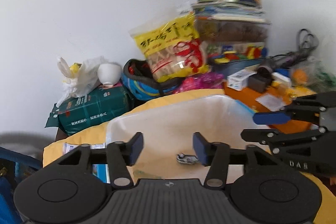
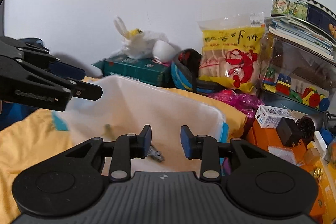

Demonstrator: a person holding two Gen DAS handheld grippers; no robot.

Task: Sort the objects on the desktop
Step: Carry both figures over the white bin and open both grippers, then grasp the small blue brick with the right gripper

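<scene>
Translucent plastic bin [image 1: 168, 119]: one, white, on the yellow cloth [image 2: 31, 140] at the middle of both views, just ahead of both tools.
Small object in bin [image 1: 187, 157]: one grey-and-white piece on the bin floor, at 5 o'clock of the bin's middle in the left view; too blurred to name. A greenish smear [image 2: 108, 129] lies apart from it, also unreadable.
Left gripper [image 1: 168, 146]: jaws wide apart, nothing between the blue pads, hovering over the bin's near rim.
Right gripper [image 2: 166, 141]: jaws parted, narrower than the left, empty, over the bin's near edge.
Snack bag [image 2: 229, 56]: one, yellow with a red shrimp, at 1 o'clock behind the bin.
Green pack [image 1: 94, 108]: one, at 10 o'clock of the bin, one white cup [image 1: 109, 74] tipped on it.
Round tin [image 2: 302, 8]: one, atop stacked books; cut off at the frame's right edge.
Orange box [image 2: 273, 140]: at 3 o'clock, strewn with small items too blurred to count.
</scene>
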